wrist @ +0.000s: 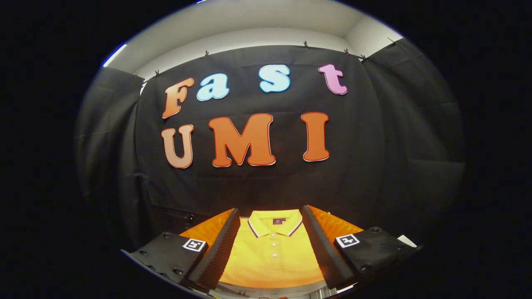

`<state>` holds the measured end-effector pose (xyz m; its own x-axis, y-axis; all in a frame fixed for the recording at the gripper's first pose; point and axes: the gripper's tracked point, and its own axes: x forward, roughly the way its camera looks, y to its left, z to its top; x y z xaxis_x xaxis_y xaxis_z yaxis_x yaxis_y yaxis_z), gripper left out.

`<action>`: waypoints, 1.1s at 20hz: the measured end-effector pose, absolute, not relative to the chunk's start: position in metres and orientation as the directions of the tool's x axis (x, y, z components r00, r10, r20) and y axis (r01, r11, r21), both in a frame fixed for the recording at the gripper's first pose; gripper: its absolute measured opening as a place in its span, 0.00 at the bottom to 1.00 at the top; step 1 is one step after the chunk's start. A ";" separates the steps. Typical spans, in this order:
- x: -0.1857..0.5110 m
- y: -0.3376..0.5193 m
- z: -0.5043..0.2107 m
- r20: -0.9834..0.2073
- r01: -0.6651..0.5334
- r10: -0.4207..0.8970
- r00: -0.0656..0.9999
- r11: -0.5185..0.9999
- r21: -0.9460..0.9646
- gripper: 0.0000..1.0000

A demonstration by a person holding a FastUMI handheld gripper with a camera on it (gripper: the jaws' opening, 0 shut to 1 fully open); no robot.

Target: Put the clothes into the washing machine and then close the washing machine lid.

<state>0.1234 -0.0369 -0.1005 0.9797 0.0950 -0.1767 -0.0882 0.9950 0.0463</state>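
Our gripper (272,245) stands with its fingers spread wide, touching nothing. Between them we see a yellow polo shirt (272,257) lying flat just ahead, collar (274,226) pointing away from us, its button placket centred in the gap. Beyond the shirt hangs the booth's black cloth wall (374,166).

A bright yellow polo shirt (272,253), its collar (274,226) edged in thin dark and white stripes, carries a small dark neck label (279,221) and pale buttons (274,245); black-and-white square markers (347,240) pattern the gripper's (271,218) housing.
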 end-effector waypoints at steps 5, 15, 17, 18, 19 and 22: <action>0.177 -0.036 -0.166 -0.320 -0.047 0.058 0.946 0.998 0.043 0.98; 0.217 -0.032 -0.265 -0.571 0.033 0.003 0.821 0.998 0.053 0.98; 0.216 -0.034 -0.278 -0.607 0.060 -0.009 0.794 0.996 0.063 0.97; 0.213 -0.034 -0.286 -0.633 0.072 -0.016 0.774 0.995 0.063 0.97; 0.217 -0.036 -0.284 -0.618 0.075 -0.033 0.786 0.996 0.042 0.96; 0.216 -0.037 -0.287 -0.655 0.071 -0.041 0.755 0.997 0.019 0.97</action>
